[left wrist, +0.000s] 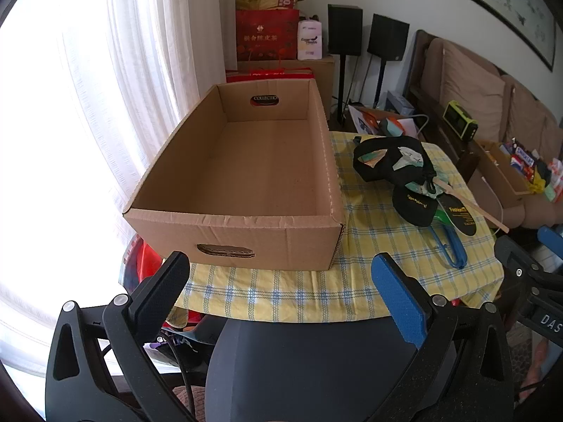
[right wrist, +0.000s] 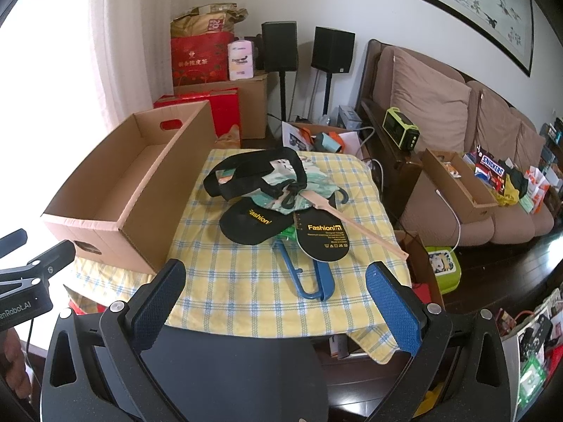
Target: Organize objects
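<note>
The left gripper [left wrist: 281, 281] is held wide open with nothing between its jaws; the right gripper [right wrist: 276, 286] likewise. An empty cardboard box [left wrist: 242, 161] is seen at twelve o'clock of the left gripper, on the checked tablecloth [right wrist: 246, 274]. At twelve o'clock of the right gripper, a black cap [right wrist: 251, 227], blue hanger [right wrist: 313, 283] and wooden stick [right wrist: 366, 230] are piled, at the box's three o'clock.

My open cardboard box [left wrist: 246, 161], empty, beside a heap of black caps [right wrist: 246, 225], blue hanger [right wrist: 313, 281] underneath, on the checked bench [right wrist: 228, 281].
</note>
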Motion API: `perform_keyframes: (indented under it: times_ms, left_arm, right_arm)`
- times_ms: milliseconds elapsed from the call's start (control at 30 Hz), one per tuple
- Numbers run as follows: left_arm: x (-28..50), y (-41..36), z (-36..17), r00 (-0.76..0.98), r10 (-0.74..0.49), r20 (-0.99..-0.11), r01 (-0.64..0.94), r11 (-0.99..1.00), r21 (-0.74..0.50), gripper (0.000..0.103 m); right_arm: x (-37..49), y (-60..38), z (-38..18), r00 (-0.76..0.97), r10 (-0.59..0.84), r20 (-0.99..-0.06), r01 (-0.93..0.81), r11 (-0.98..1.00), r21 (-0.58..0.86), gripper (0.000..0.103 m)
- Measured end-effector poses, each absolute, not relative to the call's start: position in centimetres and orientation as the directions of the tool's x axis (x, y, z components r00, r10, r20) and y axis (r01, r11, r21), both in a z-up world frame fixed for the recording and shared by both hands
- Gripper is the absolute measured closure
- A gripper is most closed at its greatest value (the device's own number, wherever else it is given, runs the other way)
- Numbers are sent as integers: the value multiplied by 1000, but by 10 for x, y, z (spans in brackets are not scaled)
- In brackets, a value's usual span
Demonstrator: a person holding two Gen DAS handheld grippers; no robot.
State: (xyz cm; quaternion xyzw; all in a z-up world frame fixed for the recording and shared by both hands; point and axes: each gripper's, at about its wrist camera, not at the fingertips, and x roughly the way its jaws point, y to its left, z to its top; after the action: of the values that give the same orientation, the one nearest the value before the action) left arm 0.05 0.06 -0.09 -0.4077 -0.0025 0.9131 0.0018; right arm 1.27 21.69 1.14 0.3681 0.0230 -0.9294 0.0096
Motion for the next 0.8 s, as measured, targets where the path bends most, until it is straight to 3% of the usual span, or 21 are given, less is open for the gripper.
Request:
perform_keyframes:
  times_ms: [800]
  left_arm:
    - [-19, 16, -10, -674, 10, -739, -43, -999, 25, 0]
  right_arm:
    - [-1, 226, 7, -731, 28, -682, 11, -999, -53, 0]
